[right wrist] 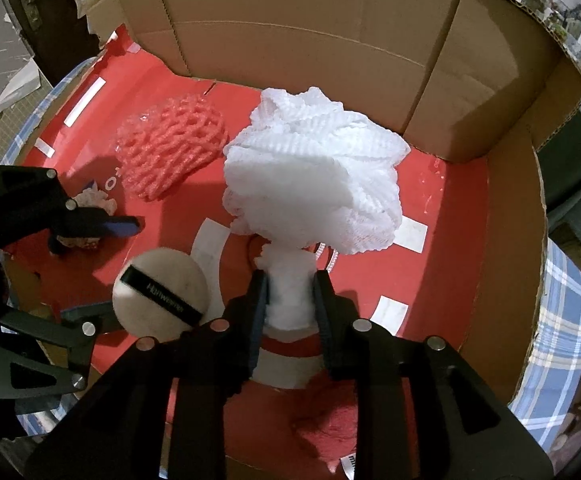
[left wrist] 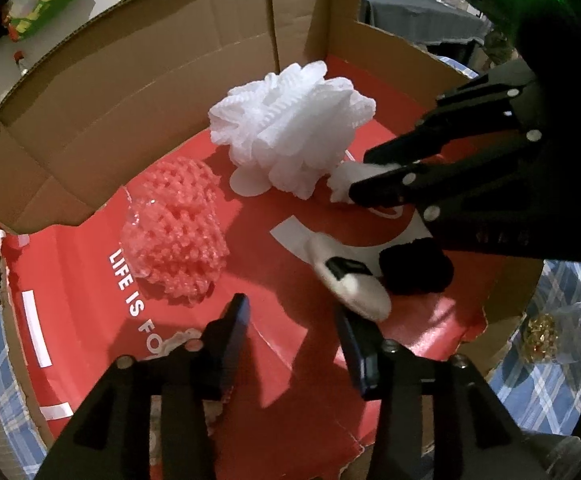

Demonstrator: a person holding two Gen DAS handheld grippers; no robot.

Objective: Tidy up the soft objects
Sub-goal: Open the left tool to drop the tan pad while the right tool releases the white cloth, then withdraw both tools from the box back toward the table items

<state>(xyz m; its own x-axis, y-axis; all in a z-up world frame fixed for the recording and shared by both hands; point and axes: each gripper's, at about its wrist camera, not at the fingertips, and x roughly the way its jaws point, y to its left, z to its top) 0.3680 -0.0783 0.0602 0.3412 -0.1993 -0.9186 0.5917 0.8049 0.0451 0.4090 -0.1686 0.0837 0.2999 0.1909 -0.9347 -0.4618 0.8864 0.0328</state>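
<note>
The right gripper [right wrist: 290,292] pinches the white foam tuft [right wrist: 290,300]; the left gripper [left wrist: 290,316], spread, sits just beside the puff [left wrist: 350,280].

I count one cardboard box [right wrist: 502,240] under my fingers. Inside it lie one white mesh bath puff [right wrist: 314,168], one pink foam net [right wrist: 170,144], one round cream powder puff [right wrist: 160,292] with a black strap, and one black fuzzy thing [left wrist: 416,270]. Beside the box stands one clear jar [left wrist: 562,332].
</note>
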